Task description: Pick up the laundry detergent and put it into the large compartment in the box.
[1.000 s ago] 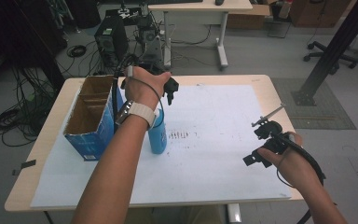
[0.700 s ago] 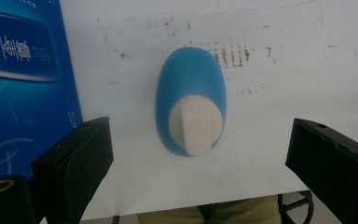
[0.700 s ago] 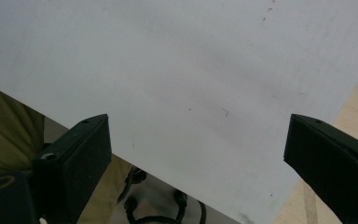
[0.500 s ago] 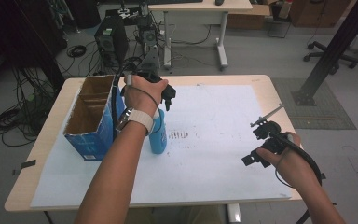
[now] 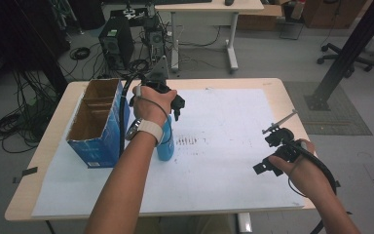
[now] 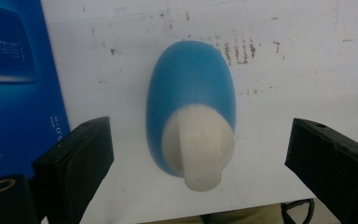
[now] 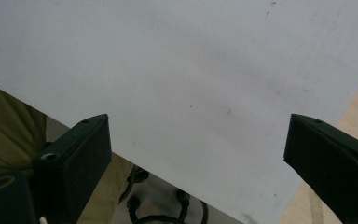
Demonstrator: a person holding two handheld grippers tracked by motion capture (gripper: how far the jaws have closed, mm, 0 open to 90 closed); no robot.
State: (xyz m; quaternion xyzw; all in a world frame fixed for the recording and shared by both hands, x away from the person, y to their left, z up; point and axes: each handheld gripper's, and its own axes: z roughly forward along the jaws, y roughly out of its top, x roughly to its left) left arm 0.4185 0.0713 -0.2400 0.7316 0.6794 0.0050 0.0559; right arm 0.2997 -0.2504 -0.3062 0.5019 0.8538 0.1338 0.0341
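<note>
Table [image 5: 48, 146] — white sheet [image 5: 224, 161], box [image 5: 97, 122], bottle [image 5: 164, 144].

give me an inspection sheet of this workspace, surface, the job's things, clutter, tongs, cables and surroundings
Surface: wooden table under a white sheet with dark smudges near its middle.
Job's things: blue bottle with a white cap, upright on the sheet; open blue carton close beside it.
Clutter: nothing seen.
Tongs: left tongs open, above the bottle, jaws either side of the cap, apart from it; right tongs open, holding nothing, over the sheet's near right part.
Cables: black cable trails from the left tongs; loose coils on the floor at left.
Surroundings: computer tower, second desk, office chair.
</note>
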